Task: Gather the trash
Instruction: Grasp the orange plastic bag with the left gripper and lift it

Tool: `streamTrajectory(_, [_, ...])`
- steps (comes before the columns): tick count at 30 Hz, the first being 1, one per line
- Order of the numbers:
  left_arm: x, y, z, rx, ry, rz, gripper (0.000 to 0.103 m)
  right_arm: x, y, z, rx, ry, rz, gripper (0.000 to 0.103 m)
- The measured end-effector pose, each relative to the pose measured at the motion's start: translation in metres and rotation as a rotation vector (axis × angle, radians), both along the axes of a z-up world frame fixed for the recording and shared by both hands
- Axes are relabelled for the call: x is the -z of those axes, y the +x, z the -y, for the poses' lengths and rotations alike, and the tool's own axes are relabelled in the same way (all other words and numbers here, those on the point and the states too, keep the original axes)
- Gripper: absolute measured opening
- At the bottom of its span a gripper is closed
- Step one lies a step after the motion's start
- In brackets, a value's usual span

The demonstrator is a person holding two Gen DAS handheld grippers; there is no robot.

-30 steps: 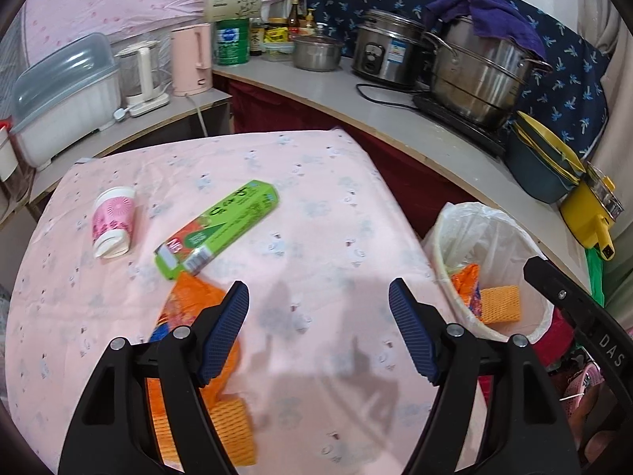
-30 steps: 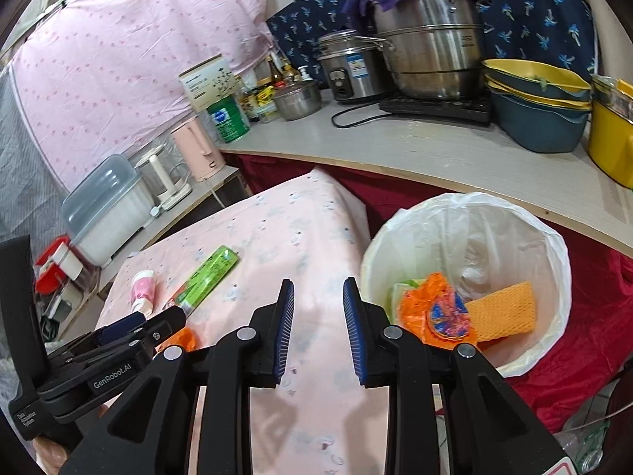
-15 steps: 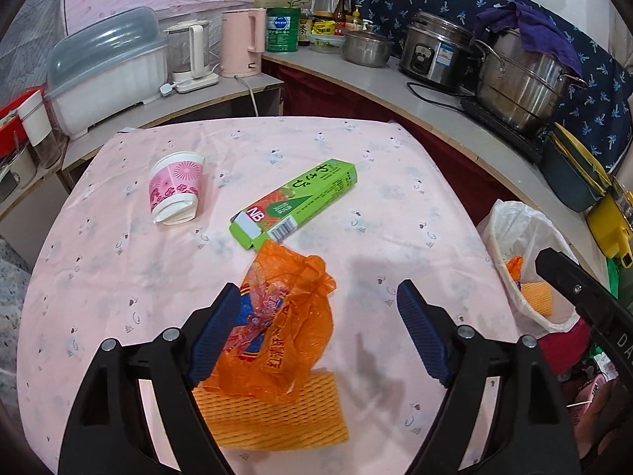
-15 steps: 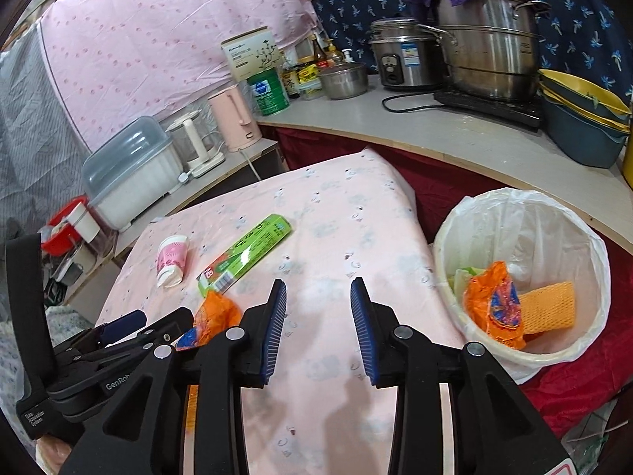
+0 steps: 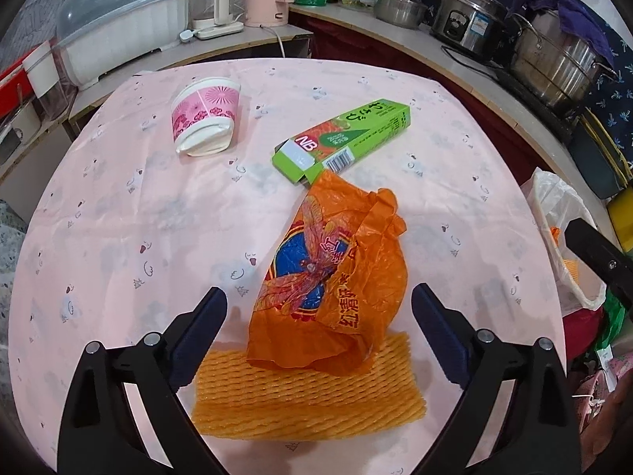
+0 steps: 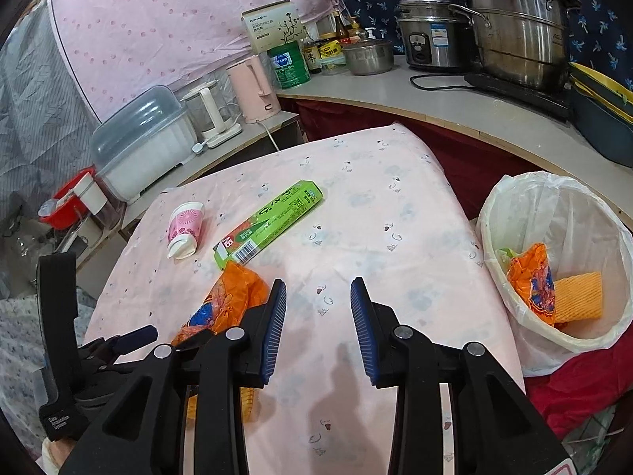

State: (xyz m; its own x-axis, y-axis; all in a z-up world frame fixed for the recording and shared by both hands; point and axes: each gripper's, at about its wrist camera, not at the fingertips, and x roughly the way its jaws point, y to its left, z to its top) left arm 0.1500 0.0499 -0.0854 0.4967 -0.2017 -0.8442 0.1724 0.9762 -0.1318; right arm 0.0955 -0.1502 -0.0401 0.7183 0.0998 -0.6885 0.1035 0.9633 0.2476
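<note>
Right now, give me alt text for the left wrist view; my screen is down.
The open left gripper brackets a crumpled orange plastic bag lying on an orange foam net on the pink tablecloth. Beyond lie a green box and a tipped pink cup.

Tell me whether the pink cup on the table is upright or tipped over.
Tipped over. The pink cup lies on its side on the pink tablecloth, its crushed white rim facing the camera.

Both tools are matte black plastic with angular, triangular-cutout arms. The left gripper [image 5: 318,330] carries dark navy pads and silver screws at its pivots. The right gripper [image 6: 318,328] has ribbed blue pads [image 6: 273,334], silver screws, and its jaws are bare of lettering.
</note>
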Motion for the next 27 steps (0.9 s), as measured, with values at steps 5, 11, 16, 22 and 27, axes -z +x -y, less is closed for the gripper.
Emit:
streamTrajectory(5, [0.013,0.006,0.001,0.005,0.014,-0.032,0.09,0.008,0.004,-0.004,-0.008,-0.001,-0.021,0.033])
streamTrajectory(11, [0.027,0.013,0.004,0.015,0.027,-0.068,0.076,0.017,0.009,-0.009,-0.017,-0.002,-0.042,0.033])
streamTrajectory(16, [0.03,0.012,0.006,0.023,0.025,-0.071,0.047,0.022,0.014,-0.012,-0.024,-0.003,-0.056,0.033])
streamTrajectory(22, [0.021,0.01,0.003,0.037,-0.01,-0.055,0.023,0.026,0.014,-0.019,-0.043,-0.003,-0.069,0.033])
streamTrajectory(27, [0.006,0.006,-0.008,0.009,-0.019,-0.015,0.023,0.029,0.01,-0.028,-0.066,0.001,-0.079,0.033])
